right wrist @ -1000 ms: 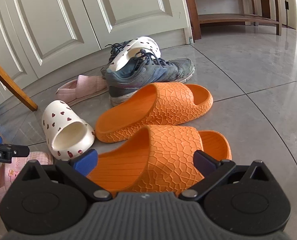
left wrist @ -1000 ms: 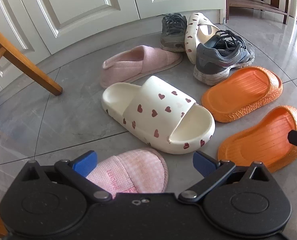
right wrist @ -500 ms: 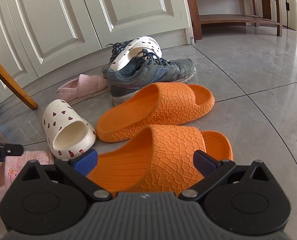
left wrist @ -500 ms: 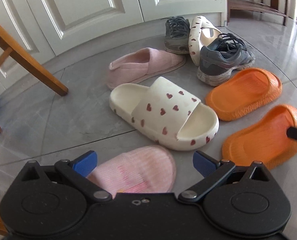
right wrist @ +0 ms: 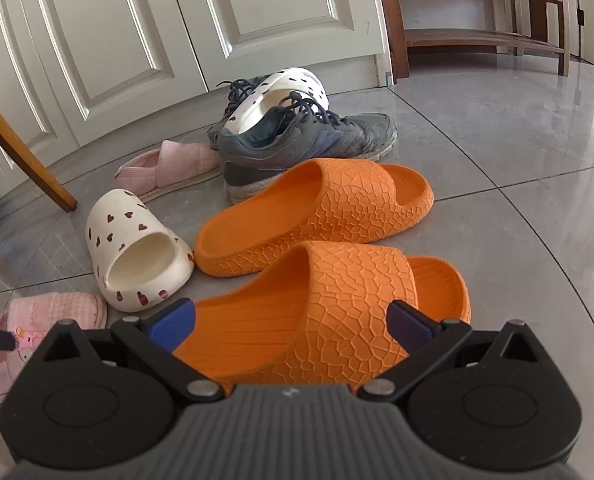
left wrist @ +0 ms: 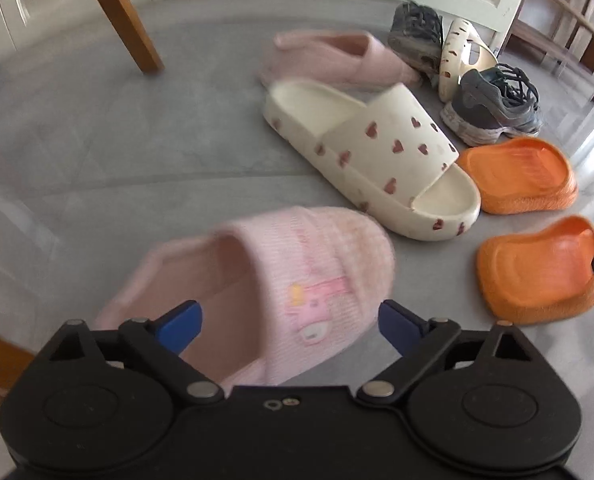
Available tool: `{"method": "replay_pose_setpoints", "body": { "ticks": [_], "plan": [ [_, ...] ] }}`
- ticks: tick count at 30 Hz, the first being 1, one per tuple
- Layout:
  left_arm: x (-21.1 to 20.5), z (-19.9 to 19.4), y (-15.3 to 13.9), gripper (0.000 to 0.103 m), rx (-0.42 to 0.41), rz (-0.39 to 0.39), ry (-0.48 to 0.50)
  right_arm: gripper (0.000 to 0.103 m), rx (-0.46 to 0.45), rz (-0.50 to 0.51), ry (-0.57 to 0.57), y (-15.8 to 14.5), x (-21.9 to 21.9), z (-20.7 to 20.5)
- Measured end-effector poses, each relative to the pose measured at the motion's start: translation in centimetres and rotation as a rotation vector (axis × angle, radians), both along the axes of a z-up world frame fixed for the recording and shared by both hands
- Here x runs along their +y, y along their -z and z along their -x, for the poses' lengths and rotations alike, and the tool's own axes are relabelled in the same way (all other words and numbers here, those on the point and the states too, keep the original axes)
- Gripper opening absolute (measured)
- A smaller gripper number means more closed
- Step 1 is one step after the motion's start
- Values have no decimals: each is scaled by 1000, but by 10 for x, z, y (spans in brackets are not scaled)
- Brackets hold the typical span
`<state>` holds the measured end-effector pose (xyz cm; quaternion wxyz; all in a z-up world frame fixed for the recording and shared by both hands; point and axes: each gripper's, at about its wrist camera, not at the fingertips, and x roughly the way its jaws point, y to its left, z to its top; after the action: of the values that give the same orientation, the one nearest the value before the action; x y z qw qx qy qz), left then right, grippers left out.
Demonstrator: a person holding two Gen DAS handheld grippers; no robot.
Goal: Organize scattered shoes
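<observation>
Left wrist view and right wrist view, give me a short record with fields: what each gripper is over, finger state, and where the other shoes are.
left gripper: fingers open, astride the near pink slipper
right gripper: fingers open, astride the near orange slide
second orange slide: just beyond the near one, roughly parallel
heart-print slide: flat on the floor
second heart-print slide: tipped up between the two grey sneakers
grey sneaker: behind the orange pair
far pink slipper: near the white doors
</observation>
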<state>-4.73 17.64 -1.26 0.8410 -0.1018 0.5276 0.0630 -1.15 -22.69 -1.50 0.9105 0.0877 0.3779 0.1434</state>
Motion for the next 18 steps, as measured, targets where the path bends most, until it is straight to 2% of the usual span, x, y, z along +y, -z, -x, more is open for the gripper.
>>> {"method": "replay_pose_setpoints", "body": {
  "ticks": [1,2,4,6,7,8,10,14,18],
  "plan": [
    [3,-6,6,73,14,27,-9,103,-3,-1,1,-1,-1,0],
    [5,-11,12,58,23,60,-11,103,-6,-3,2,-2,-2,0],
    [5,-20,16,47,29,94,10,103,-13,-5,10,-4,-6,1],
    [-2,-28,5,35,20,110,58,103,-24,-3,24,-7,-12,2],
    [-6,-31,-2,21,14,123,84,103,-29,-1,33,-8,-16,2],
    [-11,-35,-10,15,7,135,110,103,-31,-2,44,-8,-21,3],
    [-20,-42,-25,9,-6,160,162,103,-31,-10,68,-9,-29,4],
    [-40,-50,-56,9,-40,205,265,103,-45,-30,117,-12,-47,9],
    [-86,-56,-96,9,-138,257,374,103,-67,-39,146,-14,-66,12]
  ]
}}
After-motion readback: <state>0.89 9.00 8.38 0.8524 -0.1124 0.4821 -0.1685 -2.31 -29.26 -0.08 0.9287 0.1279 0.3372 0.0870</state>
